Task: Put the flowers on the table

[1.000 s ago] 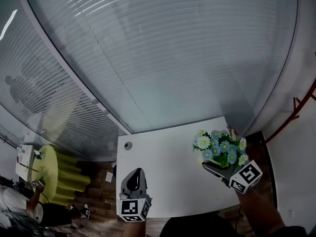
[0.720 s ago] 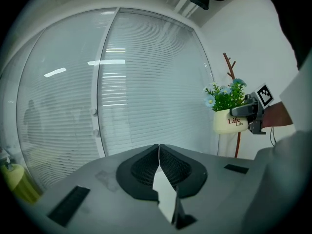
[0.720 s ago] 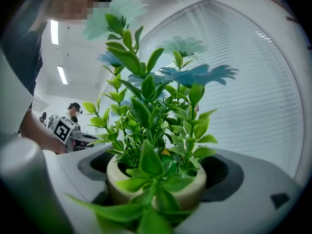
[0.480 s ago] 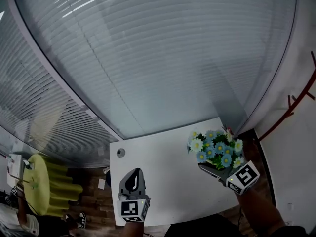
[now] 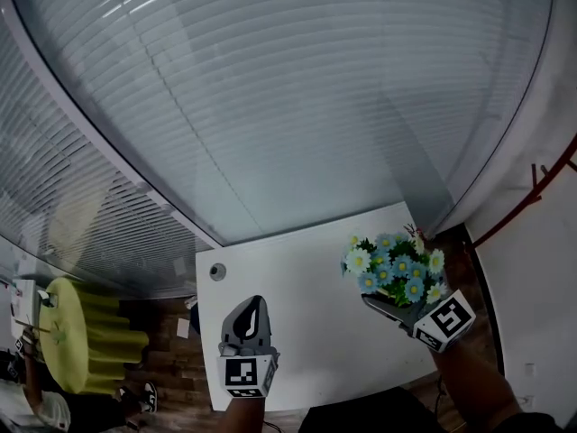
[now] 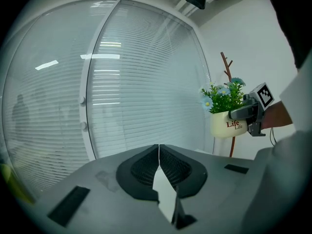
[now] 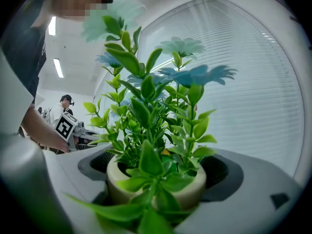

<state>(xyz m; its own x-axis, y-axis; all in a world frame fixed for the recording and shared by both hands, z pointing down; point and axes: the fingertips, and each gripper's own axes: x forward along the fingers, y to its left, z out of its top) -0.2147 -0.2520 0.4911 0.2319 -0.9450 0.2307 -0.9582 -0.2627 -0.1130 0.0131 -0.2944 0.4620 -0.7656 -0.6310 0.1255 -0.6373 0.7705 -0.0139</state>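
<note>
A small cream pot of blue and white flowers (image 5: 394,273) hangs above the right part of the white table (image 5: 306,305), held in my right gripper (image 5: 397,307). In the right gripper view the pot (image 7: 155,186) sits between both jaws, which are shut on it, and green leaves fill the view. From the left gripper view the same pot (image 6: 226,123) shows off to the right, held clear of any surface. My left gripper (image 5: 248,318) hovers over the table's near left part, its jaws shut with nothing between them (image 6: 159,152).
Glass walls with white blinds (image 5: 297,106) curve behind the table. A small round grommet (image 5: 216,272) sits in the table's far left corner. A red coat stand (image 5: 532,197) rises at the right. A yellow-green seat (image 5: 77,341) and a seated person (image 5: 27,404) are at the far left.
The head view has shifted slightly; table and grippers sit a little differently in frame. The flower pot stays held in the right gripper over the table's right part. The left gripper stays shut.
</note>
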